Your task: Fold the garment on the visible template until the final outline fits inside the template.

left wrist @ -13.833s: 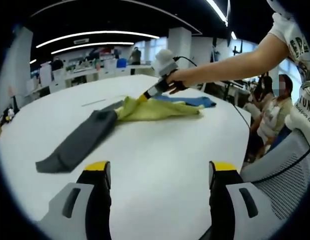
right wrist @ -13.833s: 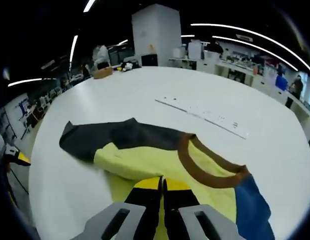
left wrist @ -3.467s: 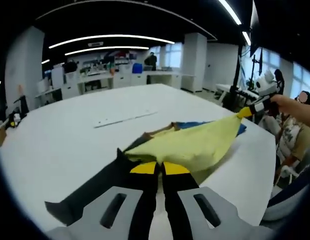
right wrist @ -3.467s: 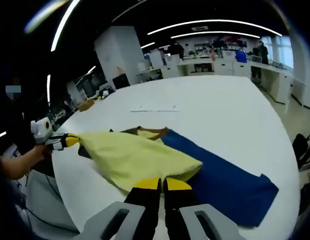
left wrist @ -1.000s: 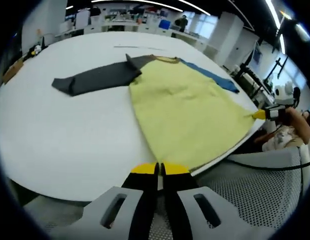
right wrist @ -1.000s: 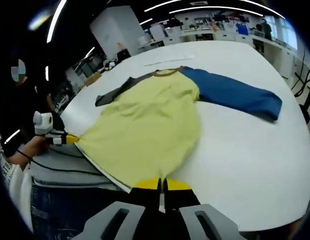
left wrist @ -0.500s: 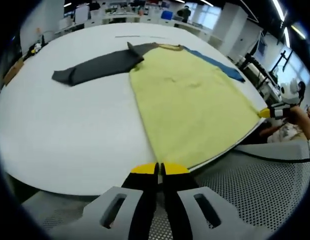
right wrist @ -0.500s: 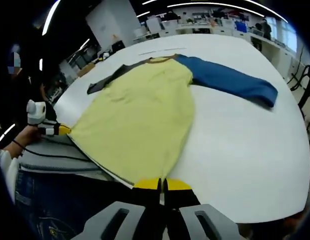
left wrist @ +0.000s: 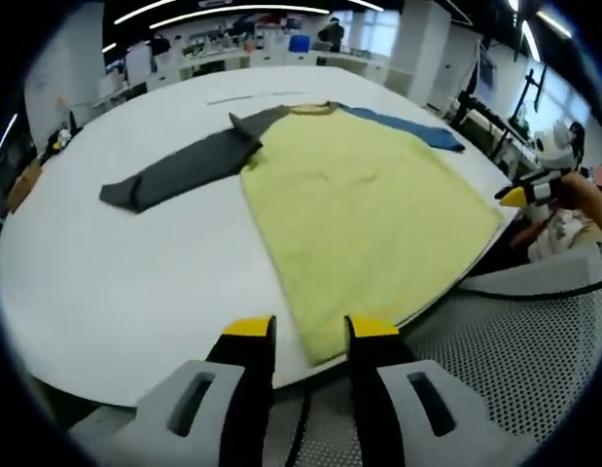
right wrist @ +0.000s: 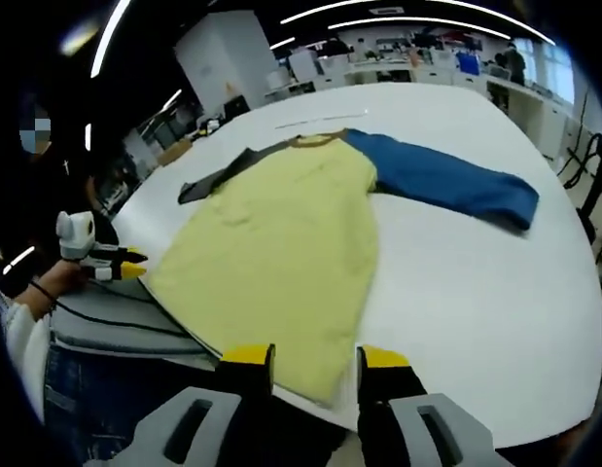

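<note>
A long-sleeved shirt lies spread flat on the white table [left wrist: 135, 282]. Its yellow body [left wrist: 369, 204] reaches the near edge, with a grey sleeve [left wrist: 179, 165] out to one side and a blue sleeve [left wrist: 403, 125] to the other. My left gripper [left wrist: 310, 329] is open, a yellow hem corner lying just beyond its jaws. In the right gripper view the yellow body [right wrist: 281, 243], blue sleeve [right wrist: 446, 180] and grey sleeve [right wrist: 218, 175] show. My right gripper [right wrist: 317, 357] is open at the other hem corner. Each gripper also appears in the other's view: the right gripper [left wrist: 516, 195], the left gripper [right wrist: 130, 265].
A thin pale strip [left wrist: 247, 97] lies on the table beyond the brown collar [left wrist: 310, 107]. A grey mesh chair [left wrist: 514, 321] stands at the table's near edge. A person's hand [right wrist: 57, 277] and jeans [right wrist: 96, 399] are beside it. Desks and people fill the office behind.
Both grippers were shut on the hem corners and are now open, having let go. The shirt lies flat with its hem at the table edge.
</note>
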Demonstrator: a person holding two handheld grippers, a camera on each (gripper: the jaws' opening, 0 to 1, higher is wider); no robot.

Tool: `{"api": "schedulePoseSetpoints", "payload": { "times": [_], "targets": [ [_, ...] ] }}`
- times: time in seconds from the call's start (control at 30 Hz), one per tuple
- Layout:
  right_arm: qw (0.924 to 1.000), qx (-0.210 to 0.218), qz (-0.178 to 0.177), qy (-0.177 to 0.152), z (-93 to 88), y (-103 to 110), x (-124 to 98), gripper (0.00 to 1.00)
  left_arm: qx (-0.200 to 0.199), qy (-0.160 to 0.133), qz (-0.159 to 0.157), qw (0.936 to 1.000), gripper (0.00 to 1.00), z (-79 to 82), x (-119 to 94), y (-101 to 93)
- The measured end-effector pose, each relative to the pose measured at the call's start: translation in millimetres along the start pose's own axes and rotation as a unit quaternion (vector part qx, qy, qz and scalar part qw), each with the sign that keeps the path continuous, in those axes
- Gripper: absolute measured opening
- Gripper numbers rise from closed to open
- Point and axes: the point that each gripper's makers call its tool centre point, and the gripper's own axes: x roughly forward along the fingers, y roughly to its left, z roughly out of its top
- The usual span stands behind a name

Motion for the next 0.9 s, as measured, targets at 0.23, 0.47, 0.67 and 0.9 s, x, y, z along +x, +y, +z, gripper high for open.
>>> {"api": "schedulePoseSetpoints", "payload": {
  "times": [0.23, 0.47, 0.67, 0.9],
  "targets": [
    [0.9988, -0.017, -0.013, -0.045, 26.7, -13, -9, 0.55, 0.016, -0.050, -0.002, 0.9986, 0.58, 20.2, -2, 2.6],
    [0.9954, -0.047, -0.037, -0.075, 45.7, -28, -16, 0.64, 0.035, -0.080, -0.015, 0.9961, 0.73, 35.5, -2, -0.1],
    [0.9899, -0.081, -0.055, -0.103, 70.5, -41, -16, 0.66, 0.048, -0.109, -0.024, 0.9926, 0.85, 51.6, -2, -1.4],
    [0.9857, -0.111, -0.049, -0.116, 93.8, -52, -5, 0.66, 0.065, -0.135, -0.032, 0.9881, 0.95, 66.8, -5, -4.3]
  ]
}}
